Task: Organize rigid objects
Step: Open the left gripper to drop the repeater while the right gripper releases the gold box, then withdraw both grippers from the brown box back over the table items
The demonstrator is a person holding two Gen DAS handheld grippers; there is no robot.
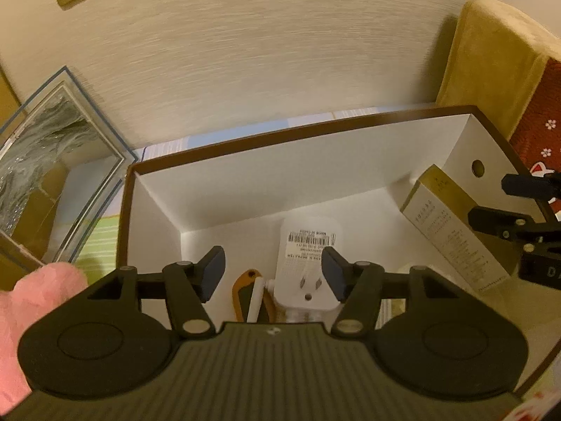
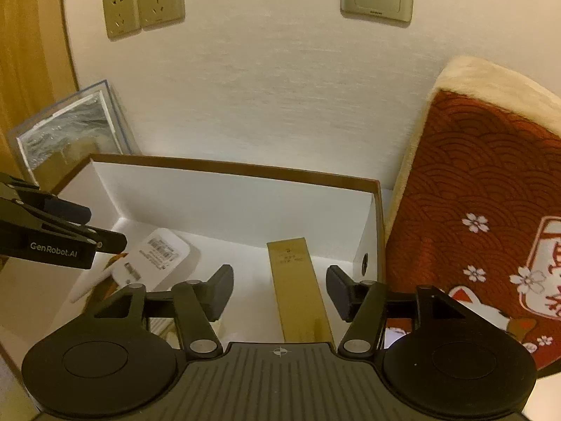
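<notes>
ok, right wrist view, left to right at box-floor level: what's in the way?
Left tongs → white charger → gold carton → the box's right wall → red cushion.

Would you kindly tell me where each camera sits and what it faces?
Left wrist: on the left gripper, looking down into the open box at the white adapter; jaws open, a hand at left.
Right wrist: on the right gripper, over the gold carton; jaws open.
Shared: box, adapter, carton, each other's gripper.
</notes>
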